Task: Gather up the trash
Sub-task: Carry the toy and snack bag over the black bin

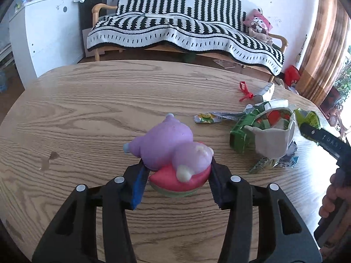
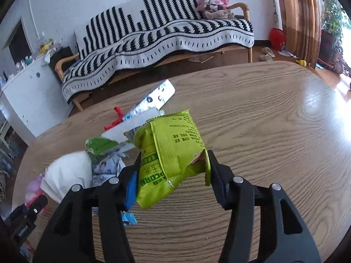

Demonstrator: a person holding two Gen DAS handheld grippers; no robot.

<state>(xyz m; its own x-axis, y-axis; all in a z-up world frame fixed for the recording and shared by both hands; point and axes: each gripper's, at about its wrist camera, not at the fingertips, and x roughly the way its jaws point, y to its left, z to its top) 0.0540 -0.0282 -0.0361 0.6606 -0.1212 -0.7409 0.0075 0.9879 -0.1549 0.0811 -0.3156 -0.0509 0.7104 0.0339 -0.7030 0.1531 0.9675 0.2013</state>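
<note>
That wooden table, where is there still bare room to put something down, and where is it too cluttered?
The table is bare on the side toward the white cabinet, and along the far edge facing the striped sofa. In the right wrist view, the half toward the curtain is bare too. Clutter gathers around the white bag: wrappers, the red ribbon, the silver packet.

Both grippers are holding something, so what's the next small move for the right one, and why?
Probably carry the green snack wrapper over to the white bag and drop it in: the right gripper is shut on it above the table, and the bag stands open holding wrappers.
</note>
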